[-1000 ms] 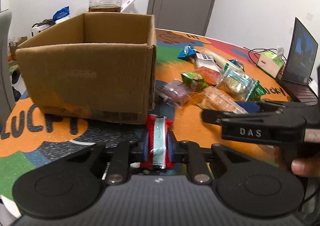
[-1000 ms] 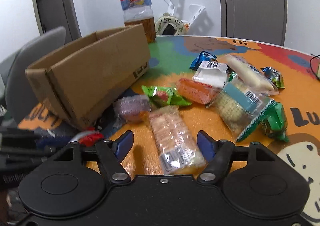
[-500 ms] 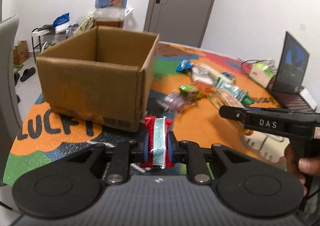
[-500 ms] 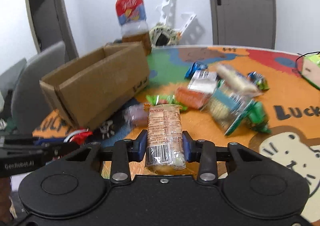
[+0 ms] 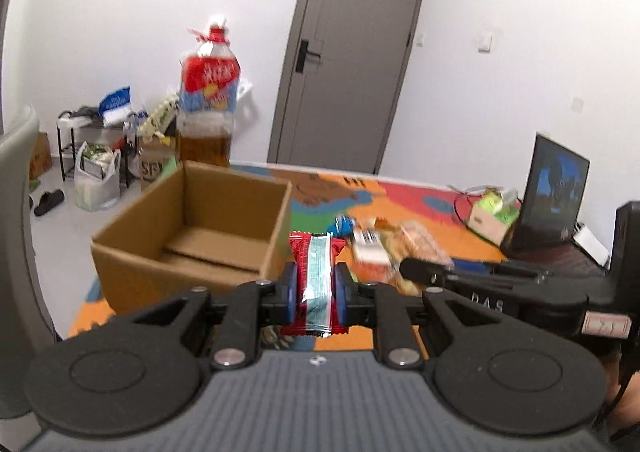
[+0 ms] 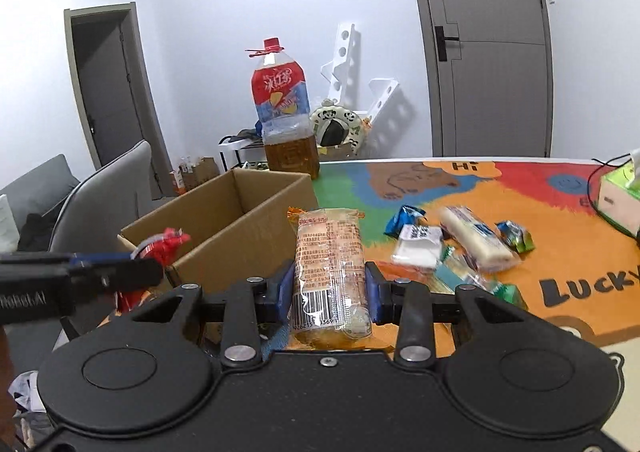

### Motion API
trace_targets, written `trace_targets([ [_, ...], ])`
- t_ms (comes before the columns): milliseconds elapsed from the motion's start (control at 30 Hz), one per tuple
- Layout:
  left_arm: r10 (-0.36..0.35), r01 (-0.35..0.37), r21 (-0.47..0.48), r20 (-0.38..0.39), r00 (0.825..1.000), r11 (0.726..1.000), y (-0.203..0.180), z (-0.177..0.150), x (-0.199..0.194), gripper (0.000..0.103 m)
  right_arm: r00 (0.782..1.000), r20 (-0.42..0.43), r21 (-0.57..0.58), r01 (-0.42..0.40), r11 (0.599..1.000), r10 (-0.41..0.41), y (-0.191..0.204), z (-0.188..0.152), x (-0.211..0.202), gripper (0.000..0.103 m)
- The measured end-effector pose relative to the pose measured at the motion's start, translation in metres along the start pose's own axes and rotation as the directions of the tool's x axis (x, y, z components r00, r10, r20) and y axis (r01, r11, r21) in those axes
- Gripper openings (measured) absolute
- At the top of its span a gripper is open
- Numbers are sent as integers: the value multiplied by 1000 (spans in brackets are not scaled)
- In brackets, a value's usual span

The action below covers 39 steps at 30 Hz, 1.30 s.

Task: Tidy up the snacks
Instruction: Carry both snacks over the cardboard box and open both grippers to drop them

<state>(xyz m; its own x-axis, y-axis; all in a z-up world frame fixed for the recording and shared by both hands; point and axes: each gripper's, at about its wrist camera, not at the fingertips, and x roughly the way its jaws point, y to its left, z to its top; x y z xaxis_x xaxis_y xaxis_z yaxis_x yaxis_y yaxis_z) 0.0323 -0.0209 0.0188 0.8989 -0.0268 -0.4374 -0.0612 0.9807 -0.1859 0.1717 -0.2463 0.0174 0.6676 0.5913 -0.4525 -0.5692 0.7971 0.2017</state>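
White walls and grey doors close off the room behind a table covered in a bright cartoon mat, and I take the open cardboard box at its near corner as my landmark. A big bottle of amber drink stands just behind the box.

With my left gripper I have a small red packet pinched upright between the blue pads, held in the air just beside the box's right wall. It looks light and crinkly, with a silvery seam down the middle; foil like this can slide, so I judge the hold across its narrow waist to be the right one.

With my right gripper I am clamped on a long clear pack of biscuits, the barcode end nearest me and most of its length sticking forward toward the box's right side. I would guess its contents are brittle and the wrapper slick. Held near one end, it may droop or pivot, so I should squeeze only enough to keep it.

To the right of the box, well apart from it, the remaining snacks lie loose on the mat. Inside the box I can see only bare cardboard floor.
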Motion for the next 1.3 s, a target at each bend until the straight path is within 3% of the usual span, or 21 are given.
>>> trace_targets([
  [333,39,-38,-31,47,998,999,43,29,7,18,1000,19,-40,-10,999,11,34,25,17,36],
  [700,60,-60,-91,8,998,994,98,45,45,18,999,13,-35,-42,999,42,62,43,58,37],
  [1300,113,-115,-88,-26,993,989,107,60,96,18,996,-18,15,-86,996,86,61,63,123,37],
])
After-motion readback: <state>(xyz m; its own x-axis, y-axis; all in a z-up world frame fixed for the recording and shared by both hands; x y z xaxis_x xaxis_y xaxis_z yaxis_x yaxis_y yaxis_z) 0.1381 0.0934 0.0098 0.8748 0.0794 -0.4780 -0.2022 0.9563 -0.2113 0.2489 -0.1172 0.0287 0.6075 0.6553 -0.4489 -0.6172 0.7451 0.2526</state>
